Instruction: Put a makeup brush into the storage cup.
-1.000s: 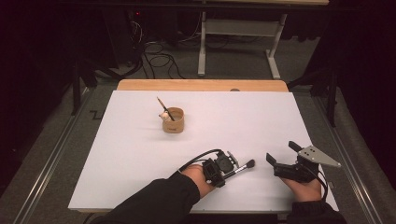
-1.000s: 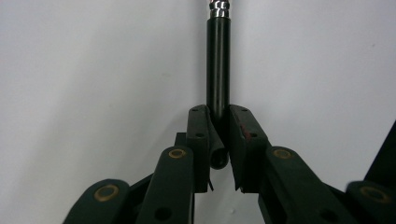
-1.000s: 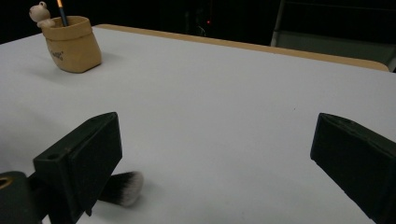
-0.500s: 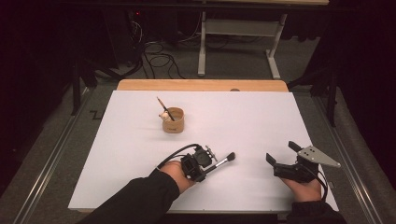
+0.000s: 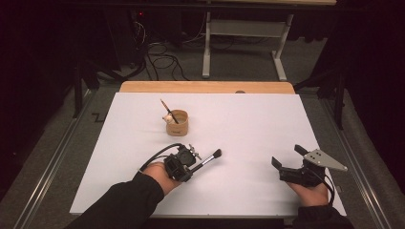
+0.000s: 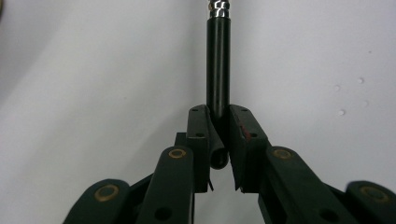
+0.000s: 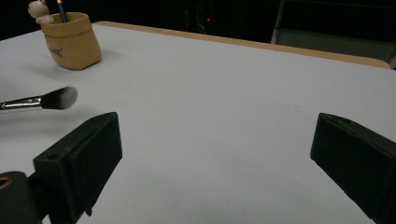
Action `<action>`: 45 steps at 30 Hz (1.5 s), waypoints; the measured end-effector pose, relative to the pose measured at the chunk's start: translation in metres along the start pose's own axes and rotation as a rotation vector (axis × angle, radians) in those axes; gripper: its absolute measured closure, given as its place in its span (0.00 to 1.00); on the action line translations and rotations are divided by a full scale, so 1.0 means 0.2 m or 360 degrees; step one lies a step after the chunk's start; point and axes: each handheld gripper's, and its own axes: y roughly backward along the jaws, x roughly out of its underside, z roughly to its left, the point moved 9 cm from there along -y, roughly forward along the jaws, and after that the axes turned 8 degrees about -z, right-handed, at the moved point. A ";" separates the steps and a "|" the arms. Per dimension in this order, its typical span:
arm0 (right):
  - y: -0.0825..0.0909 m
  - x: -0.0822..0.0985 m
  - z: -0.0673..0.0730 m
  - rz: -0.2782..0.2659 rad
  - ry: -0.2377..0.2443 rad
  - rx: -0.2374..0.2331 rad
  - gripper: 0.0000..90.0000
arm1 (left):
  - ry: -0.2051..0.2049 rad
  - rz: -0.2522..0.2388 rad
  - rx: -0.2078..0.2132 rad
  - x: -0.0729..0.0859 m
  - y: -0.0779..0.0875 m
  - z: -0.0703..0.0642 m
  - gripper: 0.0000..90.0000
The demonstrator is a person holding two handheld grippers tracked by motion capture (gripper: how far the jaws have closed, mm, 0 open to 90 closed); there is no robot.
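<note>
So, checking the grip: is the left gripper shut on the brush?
Shut: left gripper fingers pinch the brush handle.

A: Can you read any lettering?

B: The tan pot [image 7: 71, 40], far off to the left of the right gripper [image 7: 219, 154], bears a small dark word on its side, too blurred to read.

A: Anything else?

B: No.

My left tongs [image 5: 191, 161] sit at about 7 o'clock, forearm coming in from the lower left, jaws clamped tight and aimed toward 2 o'clock. My right tongs [image 5: 288, 158] rest at 4 o'clock, jaws spread wide, aimed toward 10 o'clock, hand beneath.
</note>
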 end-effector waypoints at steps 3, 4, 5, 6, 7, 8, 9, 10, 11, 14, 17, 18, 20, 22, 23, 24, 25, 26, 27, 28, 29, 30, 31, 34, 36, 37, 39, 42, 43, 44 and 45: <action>0.00 0.00 0.00 -0.0002 0.0001 0.0002 0.03 | 0.0010 0.0002 -0.0008 0.02 0.01 0.02 0.88; 0.00 0.00 0.00 -0.0001 0.0001 0.0001 0.03 | 0.0015 -0.0002 -0.0014 0.03 0.02 0.03 0.88; 0.00 0.00 0.00 -0.0001 0.0002 0.0001 0.03 | 0.0022 -0.0006 -0.0019 0.03 0.03 0.04 0.88; 0.00 0.00 0.00 -0.0001 0.0002 0.0001 0.03 | 0.0028 -0.0007 -0.0022 0.04 0.03 0.05 0.88; 0.00 0.00 0.00 -0.0001 0.0002 0.0001 0.03 | 0.0034 -0.0012 -0.0025 0.05 0.04 0.06 0.88; 0.00 0.00 0.00 -0.0001 0.0002 0.0000 0.03 | 0.0038 -0.0012 -0.0026 0.05 0.04 0.07 0.88; 0.00 0.00 0.00 -0.0001 0.0002 0.0000 0.03 | 0.0042 -0.0013 -0.0029 0.06 0.05 0.08 0.88; 0.00 0.00 0.00 0.0007 -0.0001 -0.0001 0.03 | 0.0045 -0.0014 -0.0032 0.07 0.05 0.08 0.88; 0.00 0.00 0.00 0.0010 -0.0003 0.0001 0.03 | 0.0050 -0.0018 -0.0034 0.07 0.06 0.09 0.88; 0.00 0.00 0.00 0.0008 0.0003 0.0002 0.03 | 0.0064 -0.0040 -0.0031 0.08 0.08 0.10 0.88; 0.00 0.01 0.01 0.0010 0.0003 0.0000 0.03 | 0.0076 -0.0071 -0.0021 0.07 0.09 0.11 0.88; 0.00 0.01 0.01 0.0010 0.0002 0.0000 0.03 | 0.0072 -0.0086 -0.0025 0.07 0.09 0.11 0.88; 0.00 0.01 0.01 0.0007 0.0009 -0.0002 0.03 | 0.0076 -0.0116 -0.0025 0.06 0.09 0.11 0.88; -0.01 0.01 0.01 0.0012 0.0005 0.0003 0.03 | 0.0075 -0.0138 -0.0031 0.05 0.09 0.11 0.88; -0.01 0.01 0.01 0.0012 0.0007 0.0002 0.03 | 0.0071 -0.0146 -0.0029 0.05 0.09 0.11 0.88; -0.01 0.01 0.01 0.0012 0.0011 0.0001 0.03 | 0.0067 -0.0155 -0.0022 0.04 0.09 0.11 0.88; -0.01 0.01 0.01 0.0011 0.0011 -0.0001 0.03 | 0.0066 -0.0170 -0.0021 0.04 0.09 0.11 0.88; -0.01 0.01 0.01 0.0010 0.0011 -0.0001 0.03 | 0.0067 -0.0187 -0.0025 0.03 0.09 0.11 0.88; -0.01 0.01 0.01 0.0010 0.0011 -0.0002 0.03 | 0.0069 -0.0205 -0.0024 0.03 0.09 0.12 0.88; -0.01 0.01 0.01 0.0010 0.0009 -0.0001 0.03 | 0.0075 -0.0229 -0.0016 0.02 0.08 0.12 0.88; -0.01 0.01 0.01 0.0010 0.0012 -0.0002 0.03 | 0.0075 -0.0229 -0.0016 0.02 0.08 0.12 0.88; -0.01 0.01 0.01 0.0010 0.0012 -0.0002 0.03 | 0.0090 -0.0258 -0.0008 0.02 0.08 0.13 0.88; -0.01 0.01 0.01 0.0011 0.0011 -0.0002 0.03 | 0.0100 -0.0273 -0.0006 0.01 0.08 0.14 0.88; -0.01 0.01 0.01 0.0011 0.0010 0.0001 0.03 | 0.0129 -0.0346 0.0003 0.00 0.08 0.15 0.88; -0.01 0.01 0.01 0.0011 0.0008 0.0003 0.03 | 0.0141 -0.0379 0.0008 0.00 0.09 0.15 0.88; -0.01 0.01 0.01 0.0013 0.0004 0.0004 0.03 | 0.0141 -0.0379 0.0008 0.00 0.09 0.15 0.88; -0.01 0.01 0.01 0.0011 0.0011 0.0003 0.03 | 0.0150 -0.0421 0.0013 0.00 0.09 0.15 0.88; -0.01 0.01 0.01 0.0011 0.0010 -0.0004 0.03 | 0.0196 -0.0511 0.0024 -0.01 0.10 0.15 0.88; -0.01 0.01 0.01 0.0011 0.0010 -0.0004 0.03 | 0.0196 -0.0511 0.0024 -0.01 0.10 0.15 0.88; -0.01 0.01 0.01 0.0013 0.0014 -0.0004 0.03 | 0.0203 -0.0530 0.0027 0.00 0.10 0.15 0.88; -0.01 0.01 0.01 0.0013 0.0012 -0.0001 0.03 | 0.0206 -0.0544 0.0027 0.00 0.10 0.15 0.88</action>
